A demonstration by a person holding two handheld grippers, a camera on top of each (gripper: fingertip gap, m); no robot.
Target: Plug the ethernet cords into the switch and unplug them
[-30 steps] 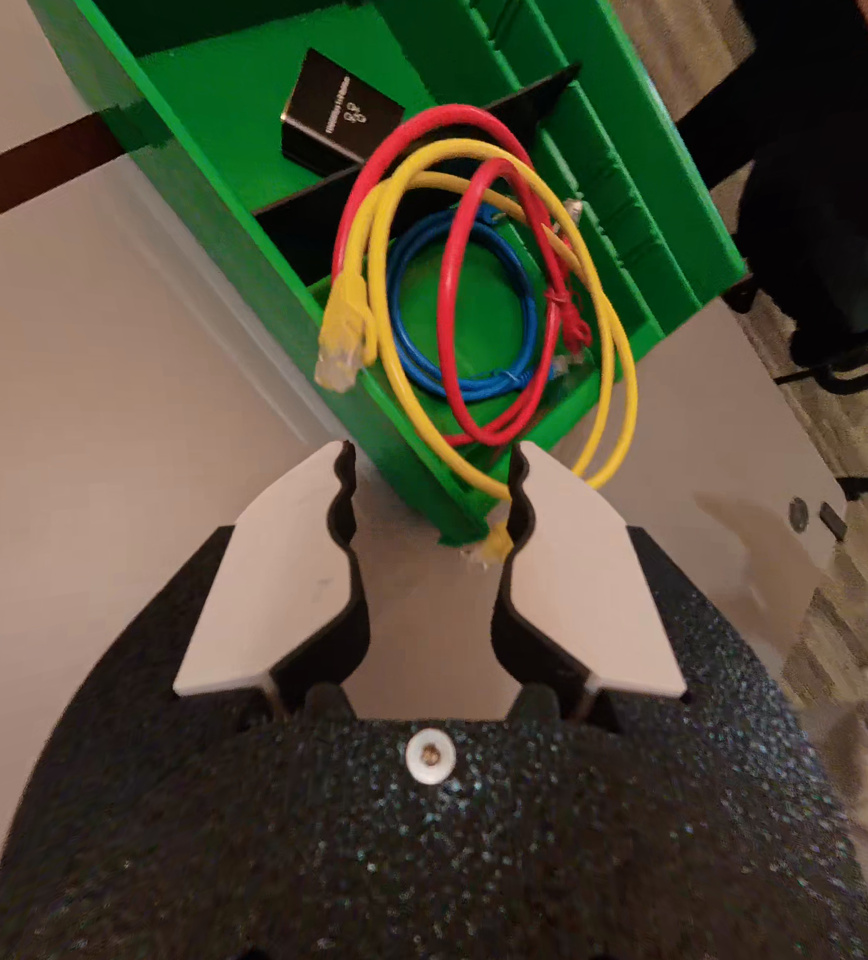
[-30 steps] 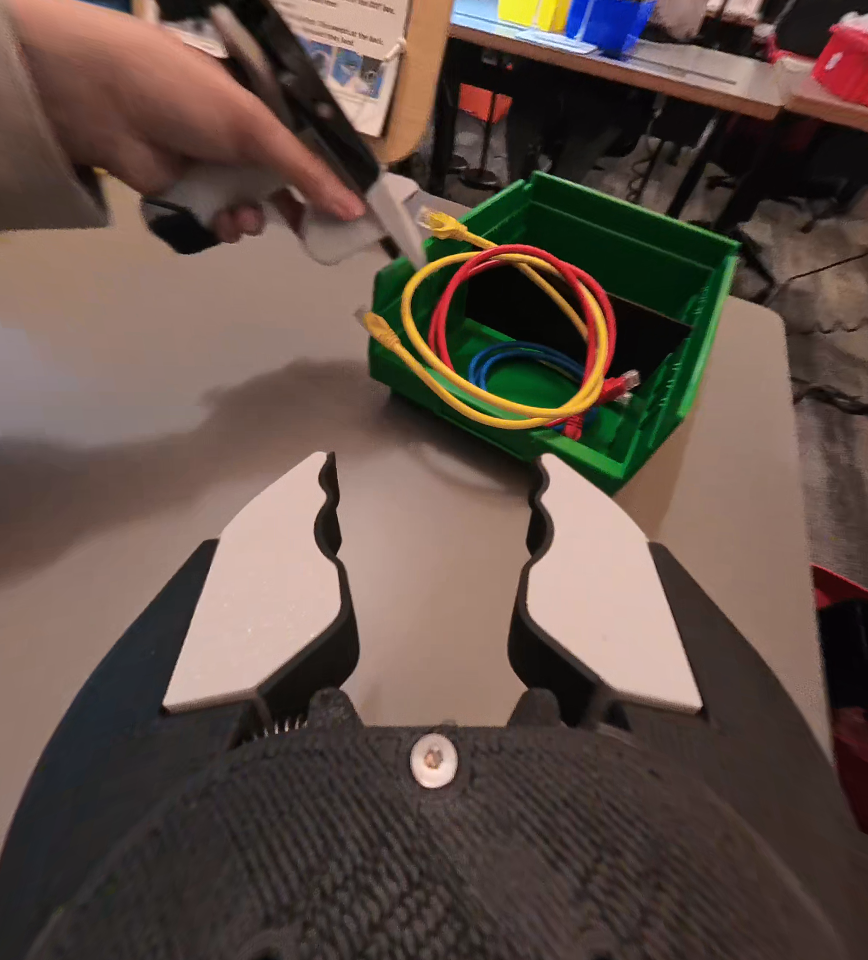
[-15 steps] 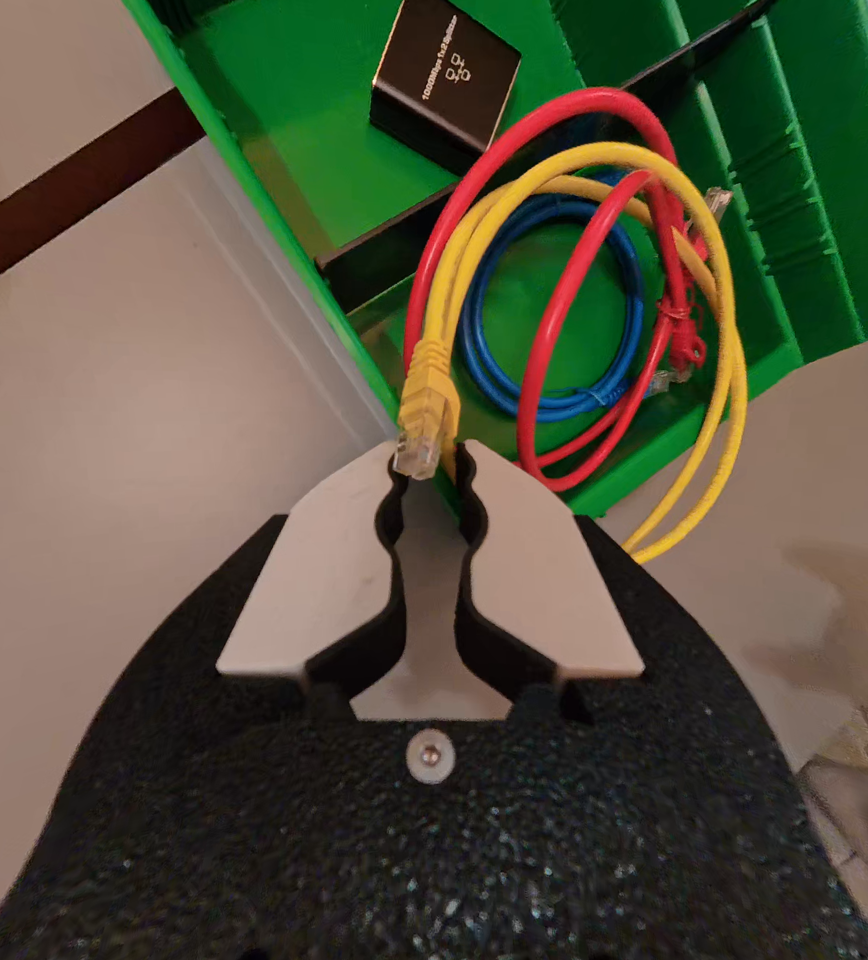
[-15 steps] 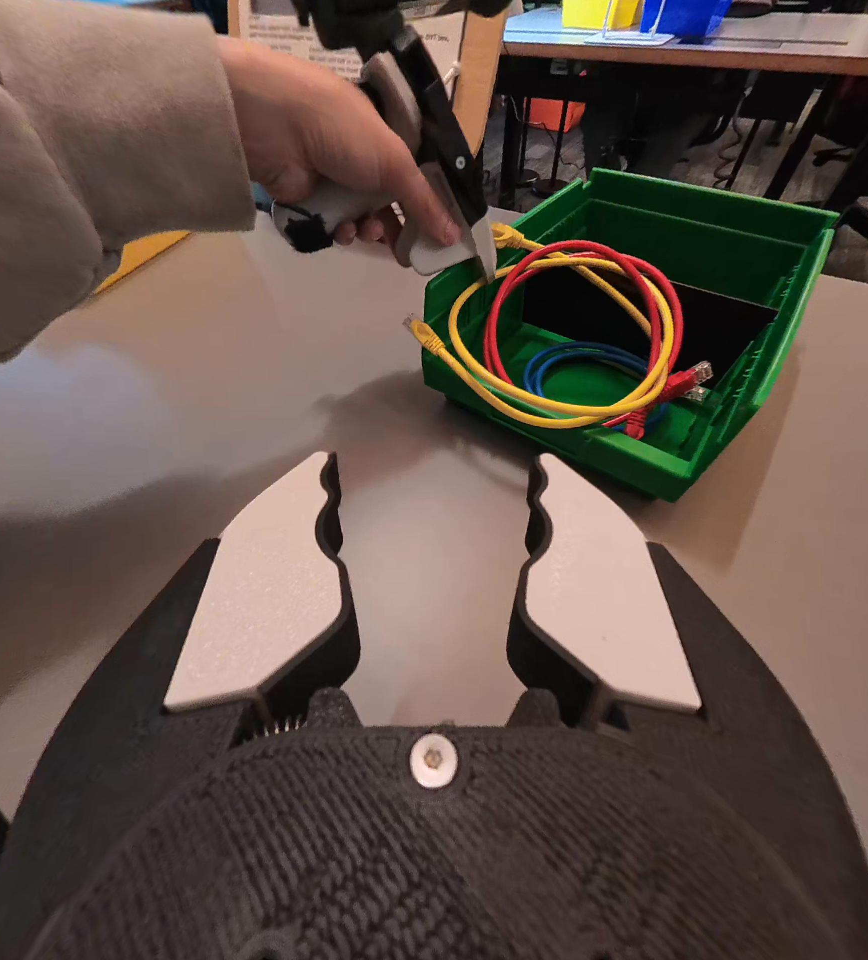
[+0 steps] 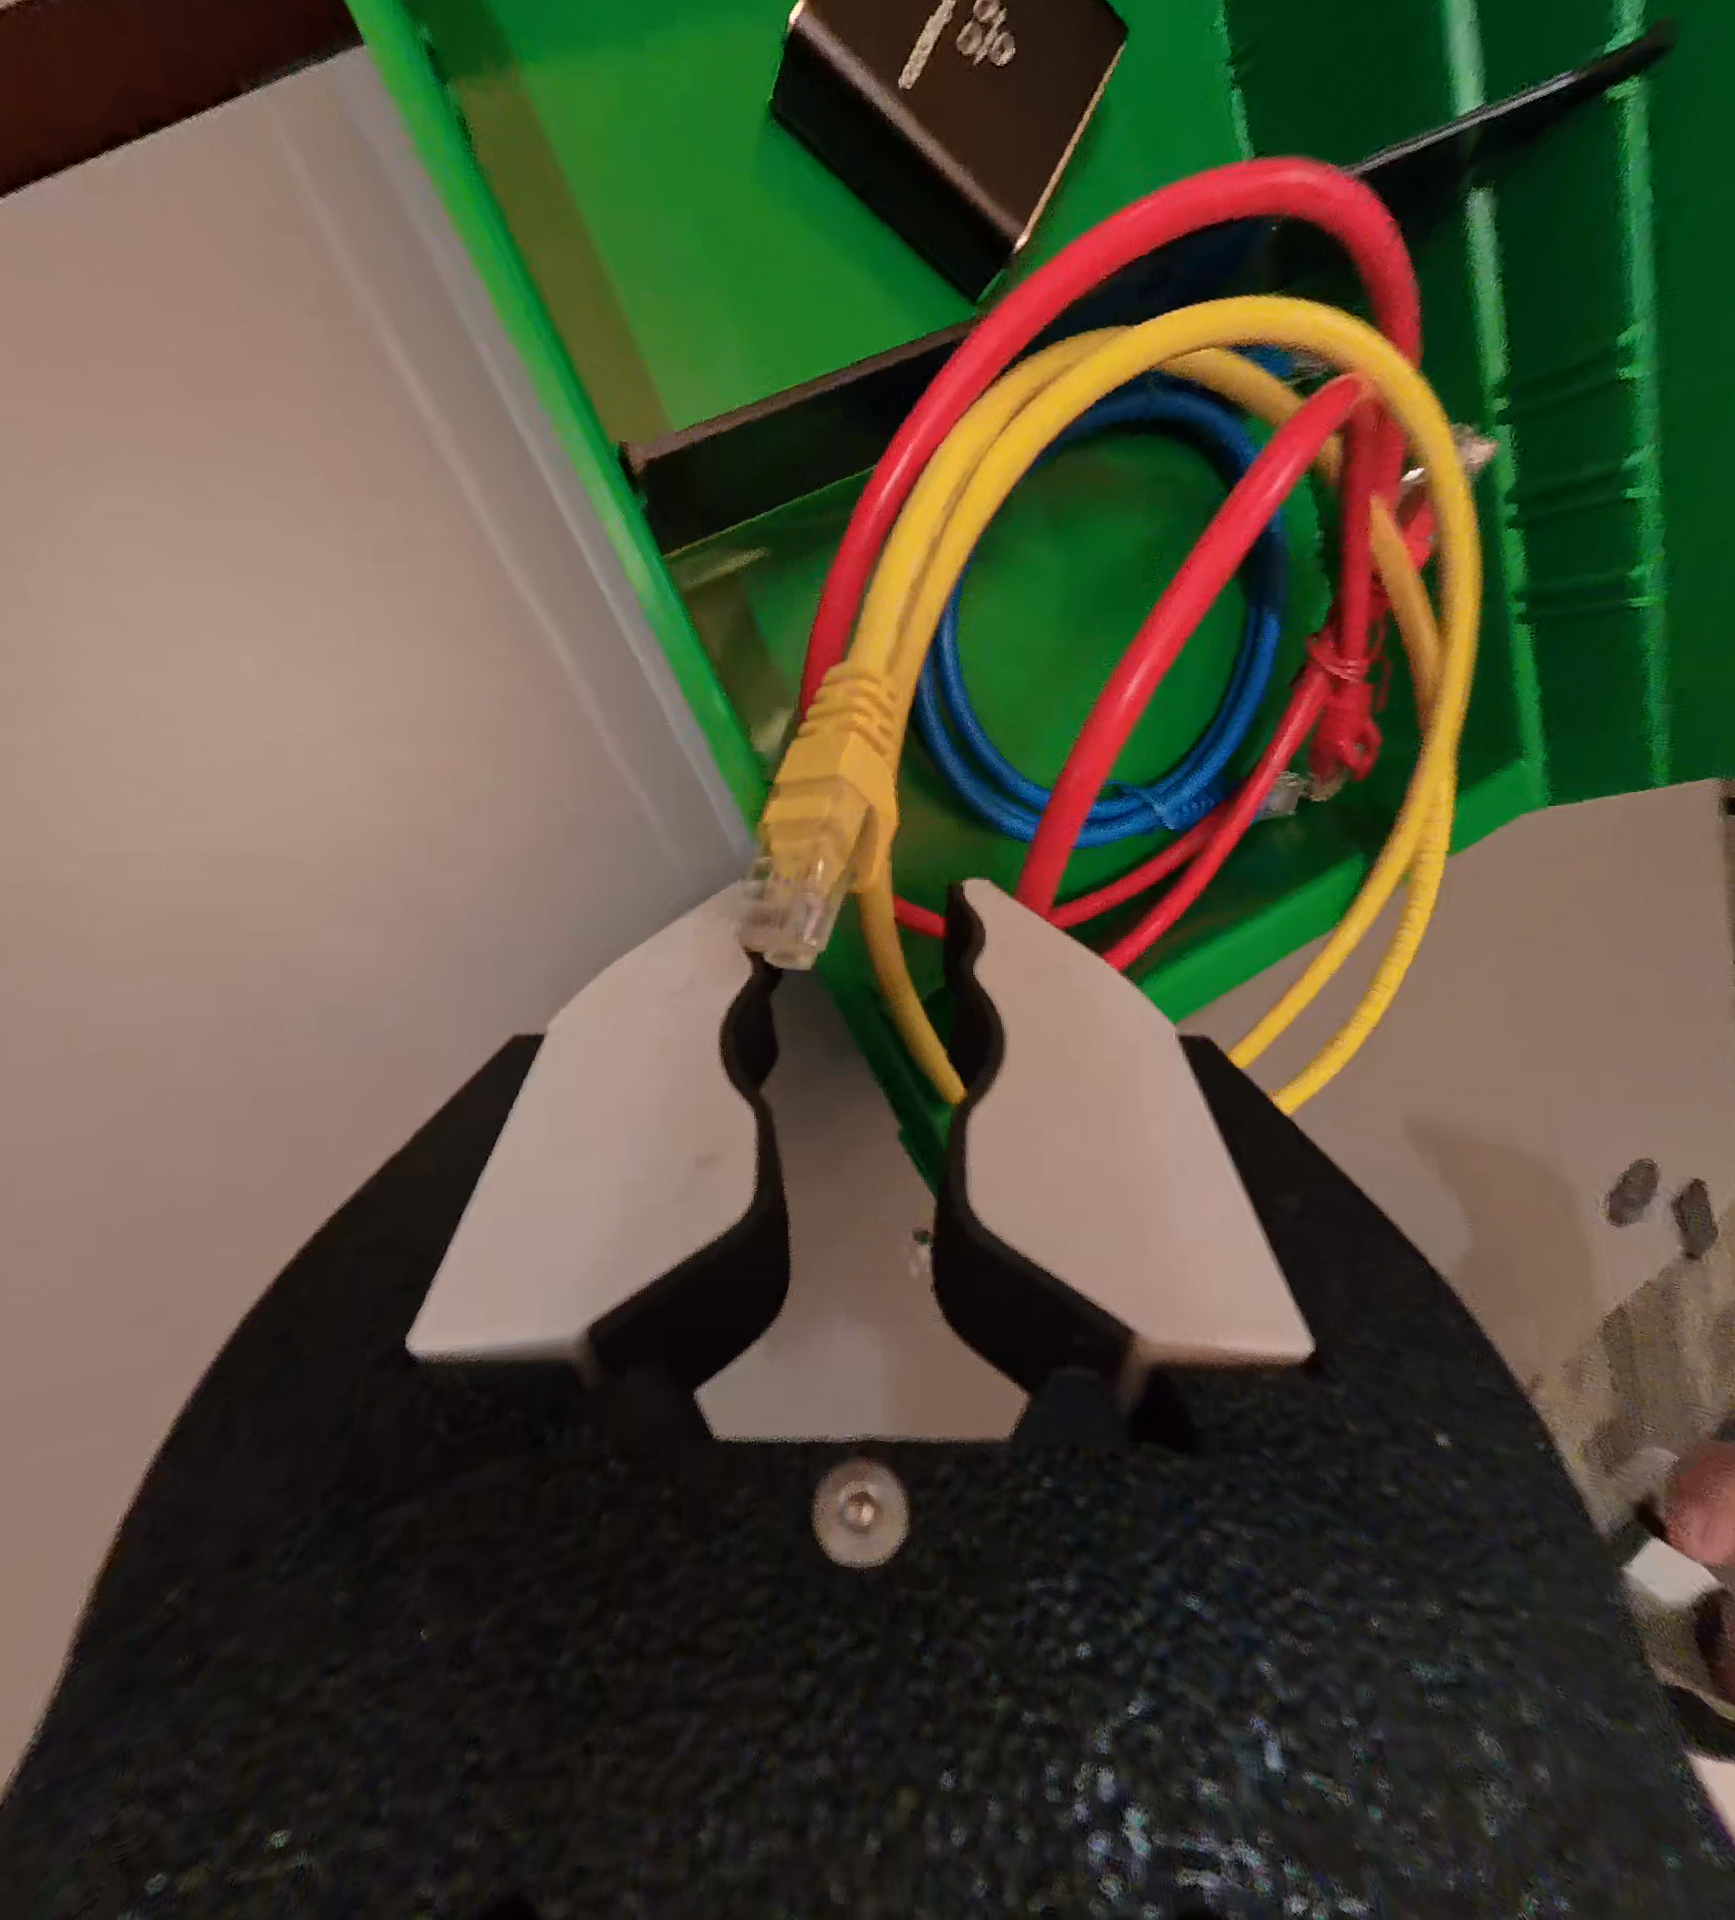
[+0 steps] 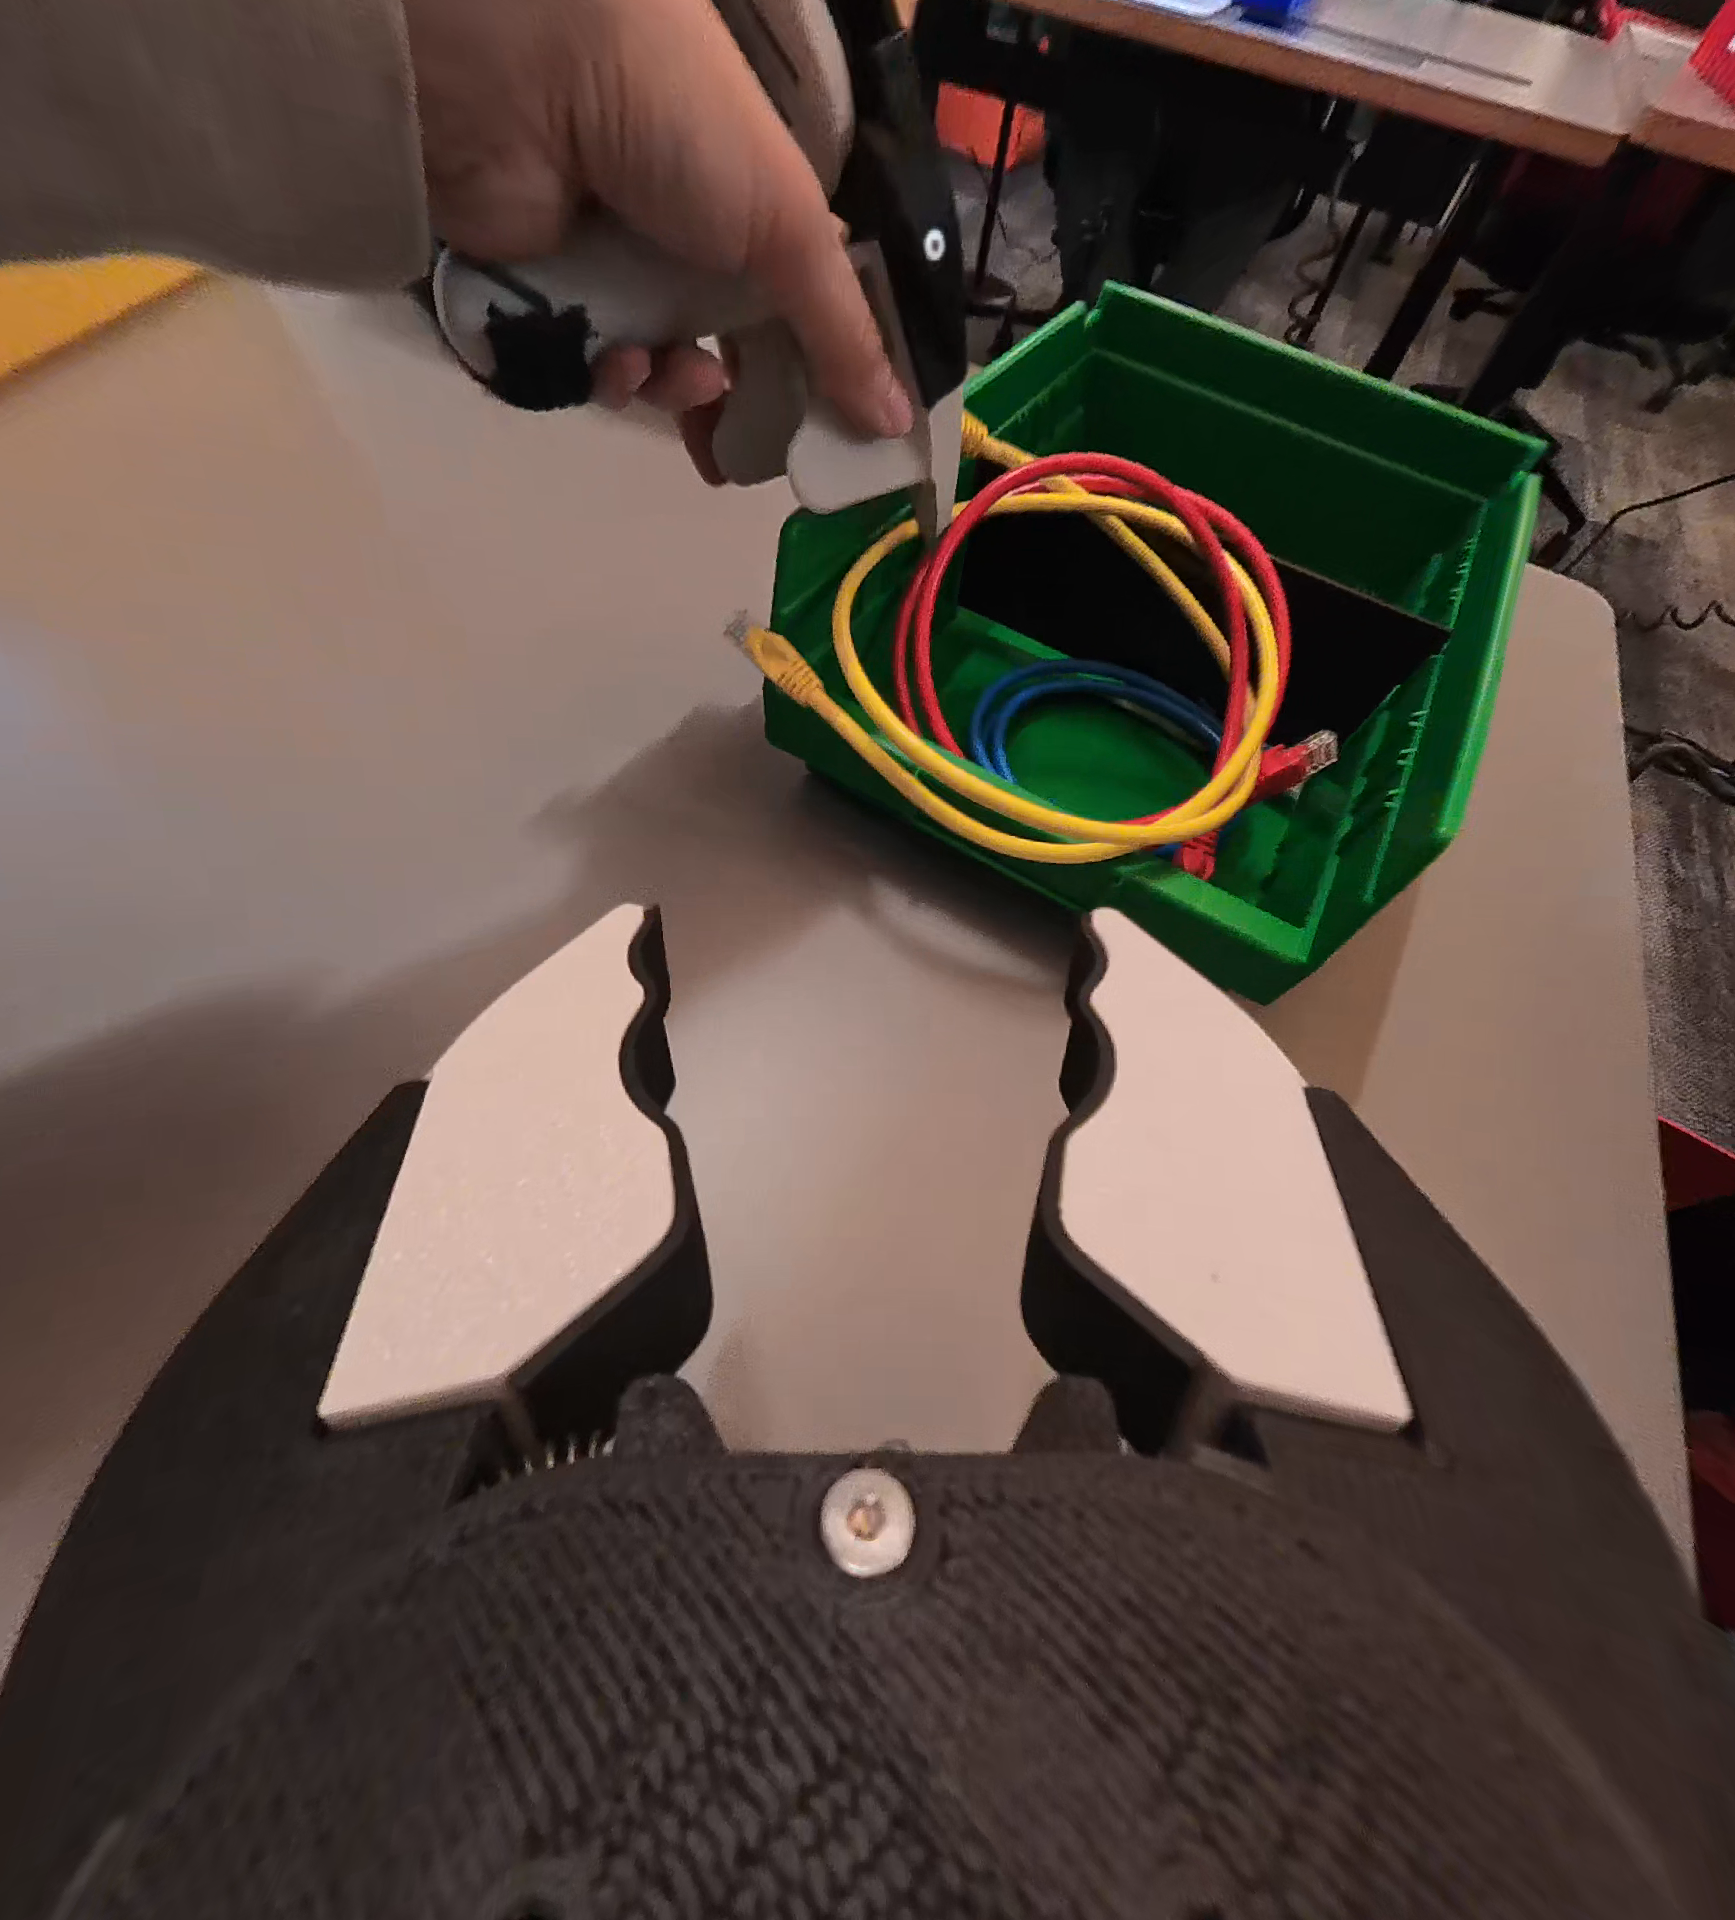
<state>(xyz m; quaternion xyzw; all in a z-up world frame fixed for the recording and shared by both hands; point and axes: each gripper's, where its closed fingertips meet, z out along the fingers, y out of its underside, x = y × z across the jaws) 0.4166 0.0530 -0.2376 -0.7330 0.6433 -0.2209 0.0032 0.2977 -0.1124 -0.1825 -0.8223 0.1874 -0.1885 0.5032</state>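
Your left gripper (image 5: 858, 935) hides part of the yellow cord (image 5: 1133, 343) behind one finger — the black switch (image 5: 946, 135) is cropped by the top edge, its far face unseen in the green bin (image 5: 697, 239).

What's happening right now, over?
Left hand-held gripper open, straddling yellow cord near its plug. Right hand-held gripper open, empty. Switch behind green bin's divider. Red cord tangled with yellow.

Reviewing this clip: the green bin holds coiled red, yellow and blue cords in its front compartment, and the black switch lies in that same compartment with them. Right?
Not quite. The switch lies in the compartment behind the black divider, apart from the cords, as the left wrist view shows. The red cord, yellow cord and blue cord are coiled in the front compartment of the green bin.
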